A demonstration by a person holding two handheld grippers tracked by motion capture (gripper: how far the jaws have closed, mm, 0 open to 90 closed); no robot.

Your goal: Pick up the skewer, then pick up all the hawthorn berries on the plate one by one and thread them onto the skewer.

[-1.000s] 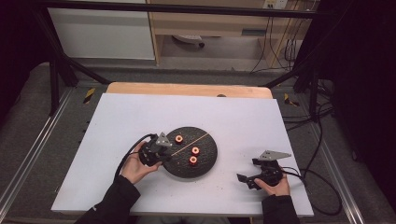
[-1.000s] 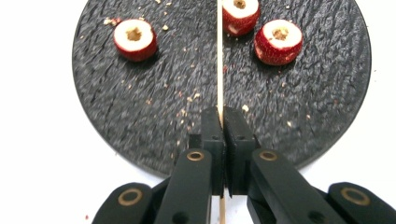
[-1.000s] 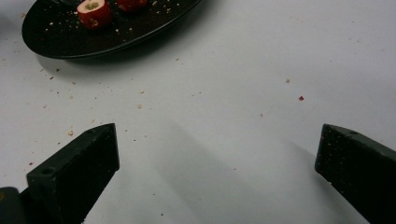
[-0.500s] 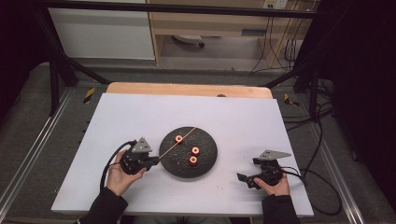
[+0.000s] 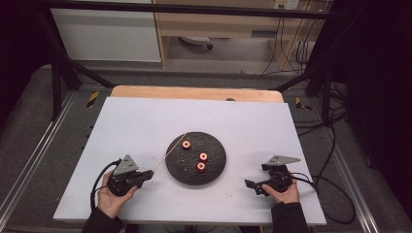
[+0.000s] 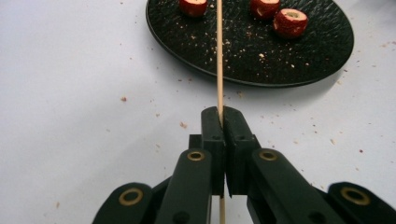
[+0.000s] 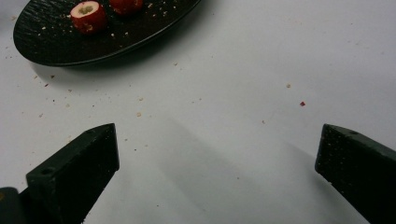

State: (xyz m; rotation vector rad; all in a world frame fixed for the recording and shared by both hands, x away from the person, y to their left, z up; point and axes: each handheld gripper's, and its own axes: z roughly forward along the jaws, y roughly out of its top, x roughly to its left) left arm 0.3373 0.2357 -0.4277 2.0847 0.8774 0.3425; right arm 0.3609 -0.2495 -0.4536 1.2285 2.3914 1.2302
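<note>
- Skewer (image 6: 219,70) clamped tight in the left gripper (image 6: 220,122), its far end reaching over the black plate (image 5: 214,170).
- Left gripper (image 5: 145,175) sits low at the plate's left, on the white surface (image 5: 145,121).
- Three red fruit pieces (image 5: 203,157) lie on the plate.
- Right gripper (image 5: 252,187) rests with its jaws spread wide, nothing between them.

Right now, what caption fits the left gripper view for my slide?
Left gripper, jaws shut on a thin wooden skewer that reaches over a black plate with three red fruit pieces.
</note>
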